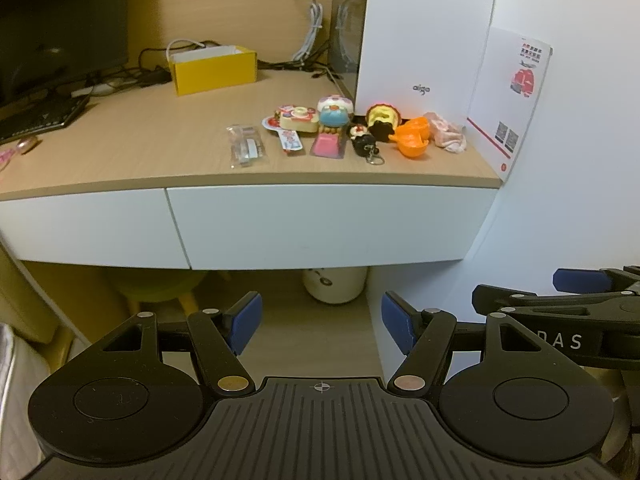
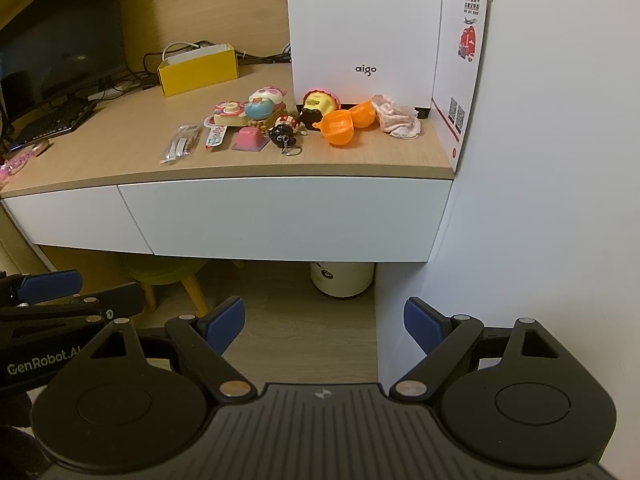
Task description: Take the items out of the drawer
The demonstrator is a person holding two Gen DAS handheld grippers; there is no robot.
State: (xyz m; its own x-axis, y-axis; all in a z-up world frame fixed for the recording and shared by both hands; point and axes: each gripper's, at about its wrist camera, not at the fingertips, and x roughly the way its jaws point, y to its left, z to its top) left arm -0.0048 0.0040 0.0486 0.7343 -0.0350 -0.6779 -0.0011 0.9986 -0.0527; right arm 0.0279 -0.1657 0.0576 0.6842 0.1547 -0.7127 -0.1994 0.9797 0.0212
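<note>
right-hand drawer [image 2: 288,216] closed flush under the desk edge, white front plain, no handle visible; inside hidden. second drawer front [image 2: 76,220] to its left, also closed, cut off at the frame edge. on the desktop [image 2: 120,148] above, a row of small things: clear packet [image 2: 180,149], pink block [image 2: 249,139], black figure keychain [image 2: 285,131], orange cups [image 2: 344,125], pinkish cloth [image 2: 398,120], pastel toys [image 2: 252,110] bunched together and hard to tell apart. behind these, a white aigo box [image 2: 364,32]; further back a yellow box [image 2: 198,66], monitor [image 2: 60,44] partly cut off. below, a white bin [image 2: 342,278] half hidden by the drawer. left gripper [image 1: 320,326] and right gripper [image 2: 324,326] both low, well short of the drawer, fingers spread, holding nothing.
</note>
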